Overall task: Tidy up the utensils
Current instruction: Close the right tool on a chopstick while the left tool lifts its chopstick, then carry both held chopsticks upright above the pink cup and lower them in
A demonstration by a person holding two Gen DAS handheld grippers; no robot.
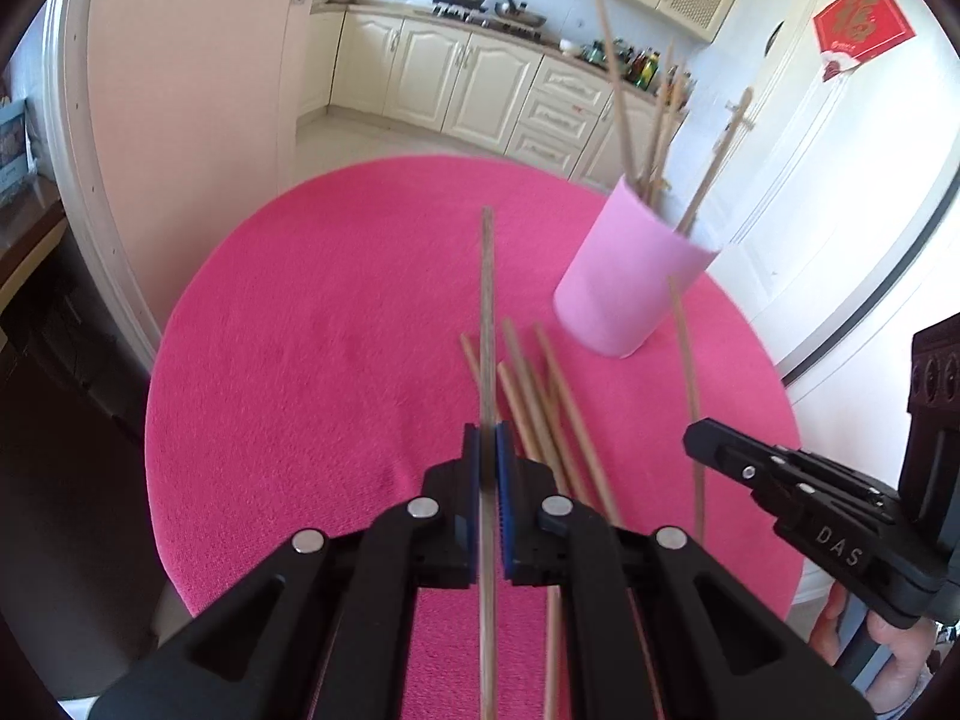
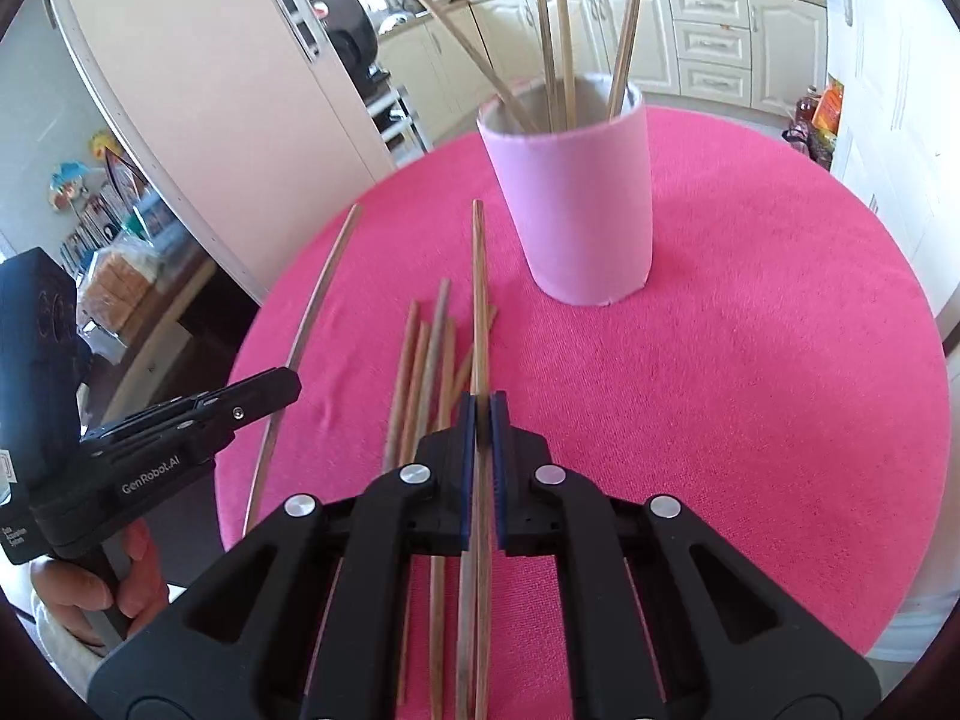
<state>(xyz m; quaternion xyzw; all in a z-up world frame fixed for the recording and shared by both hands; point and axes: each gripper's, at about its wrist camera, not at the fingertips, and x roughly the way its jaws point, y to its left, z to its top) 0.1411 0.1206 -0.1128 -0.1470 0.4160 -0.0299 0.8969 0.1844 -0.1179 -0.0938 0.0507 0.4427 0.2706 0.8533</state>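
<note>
Left wrist view: the left gripper (image 1: pixel 487 438) is clamping a single wooden chopstick (image 1: pixel 487 300) between its blue pads (image 1: pixel 503 480), jaws closed down on it. The stick is running straight along the gap, its far end projecting well ahead over the pink tablecloth (image 1: pixel 300 360) and its near end passing back under the gripper body. Just right of the jaws, a loose bundle of chopsticks (image 1: pixel 540 396) is lying fanned on the cloth. Beyond it the pink cylindrical holder (image 1: pixel 630 282) is standing upright, with several chopsticks leaning out of its mouth. The right gripper (image 1: pixel 696 438) is showing at the right edge, gripping its own chopstick (image 1: pixel 684 348), which is pointing toward the holder.

Right wrist view: the right gripper (image 2: pixel 483 414) is likewise closed on one chopstick (image 2: pixel 478 300), held lengthwise between the pads; its tip is reaching to just left of the holder (image 2: pixel 576 210), whether touching cannot be told. The remaining sticks (image 2: pixel 426 372) are lying on the tablecloth (image 2: pixel 750 360) immediately left of and beneath the jaws. At the left, the left gripper (image 2: pixel 288 381) is holding its chopstick (image 2: pixel 318 300), with a person's hand (image 2: pixel 90 588) wrapping the handle below.
</note>
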